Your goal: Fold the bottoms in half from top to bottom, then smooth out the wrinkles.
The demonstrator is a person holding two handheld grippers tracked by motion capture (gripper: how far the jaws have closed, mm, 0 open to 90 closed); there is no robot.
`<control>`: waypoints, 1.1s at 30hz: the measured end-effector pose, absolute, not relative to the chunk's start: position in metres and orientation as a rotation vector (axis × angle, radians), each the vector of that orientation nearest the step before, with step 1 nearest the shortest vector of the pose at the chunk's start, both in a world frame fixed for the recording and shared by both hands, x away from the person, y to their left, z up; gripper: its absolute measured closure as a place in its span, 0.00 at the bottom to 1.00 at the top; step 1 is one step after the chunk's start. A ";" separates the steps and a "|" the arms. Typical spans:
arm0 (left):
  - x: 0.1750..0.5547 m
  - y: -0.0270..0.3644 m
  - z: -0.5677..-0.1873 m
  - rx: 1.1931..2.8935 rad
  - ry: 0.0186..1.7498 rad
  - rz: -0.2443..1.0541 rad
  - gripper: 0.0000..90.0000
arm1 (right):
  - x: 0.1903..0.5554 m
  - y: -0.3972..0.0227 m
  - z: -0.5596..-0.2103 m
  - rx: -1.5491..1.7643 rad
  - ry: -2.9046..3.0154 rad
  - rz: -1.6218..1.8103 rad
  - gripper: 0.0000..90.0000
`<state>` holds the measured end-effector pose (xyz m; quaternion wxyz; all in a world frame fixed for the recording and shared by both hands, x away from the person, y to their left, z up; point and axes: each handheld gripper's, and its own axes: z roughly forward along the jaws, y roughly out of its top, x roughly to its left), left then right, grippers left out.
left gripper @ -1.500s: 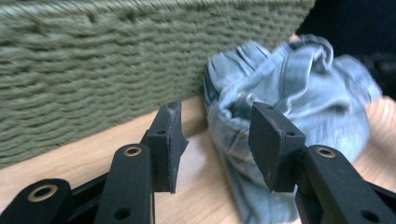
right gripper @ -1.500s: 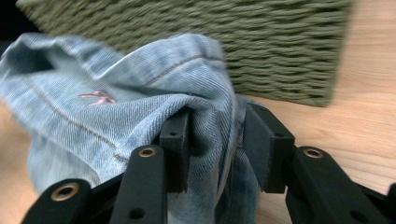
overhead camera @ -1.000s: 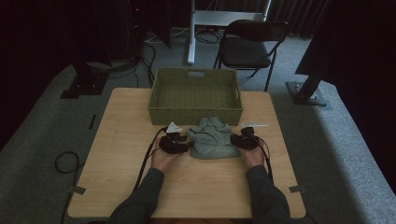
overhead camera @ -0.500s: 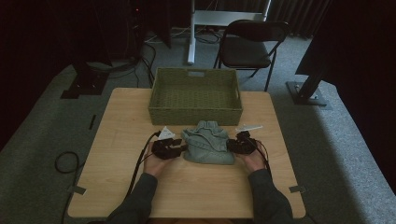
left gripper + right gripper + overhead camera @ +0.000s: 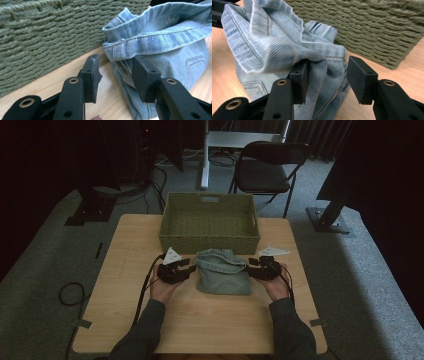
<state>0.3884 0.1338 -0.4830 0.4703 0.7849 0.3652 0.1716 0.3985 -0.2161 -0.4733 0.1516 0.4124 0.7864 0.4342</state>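
Observation:
A folded pair of light blue jeans [image 5: 223,272] lies on the wooden table [image 5: 125,270], just in front of a green woven basket [image 5: 209,222]. My left gripper [image 5: 187,270] is at the bundle's left side and my right gripper [image 5: 252,268] at its right side. In the left gripper view the left gripper [image 5: 116,67] is open, its right jaw against the waistband of the jeans [image 5: 162,37]. In the right gripper view the right gripper [image 5: 327,67] is open, with a fold of the jeans [image 5: 274,42] hanging between the jaws.
The basket [image 5: 37,37] stands at the table's far edge, close behind the jeans, and its inside looks bare. A black folding chair [image 5: 267,167] and stand bases are on the carpet beyond the table. Bare tabletop lies in front of the hands.
The jeans bundle has dropped flatter onto the table, a little nearer the person. My left gripper has shifted slightly left, away from the bundle; the right has barely moved.

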 end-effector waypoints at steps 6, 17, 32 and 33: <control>0.393 0.132 -0.479 1.907 0.906 0.453 0.68 | 0.400 -0.218 -0.470 1.200 2.226 1.281 0.61; 0.400 0.124 -0.475 1.936 0.867 0.478 0.81 | 0.403 -0.215 -0.465 1.147 2.267 1.302 0.58; 0.407 0.133 -0.455 2.006 0.782 0.434 0.95 | 0.409 -0.222 -0.464 1.200 2.203 1.360 0.98; 0.408 0.135 -0.454 2.000 0.785 0.429 0.95 | 0.409 -0.223 -0.464 1.203 2.202 1.356 0.98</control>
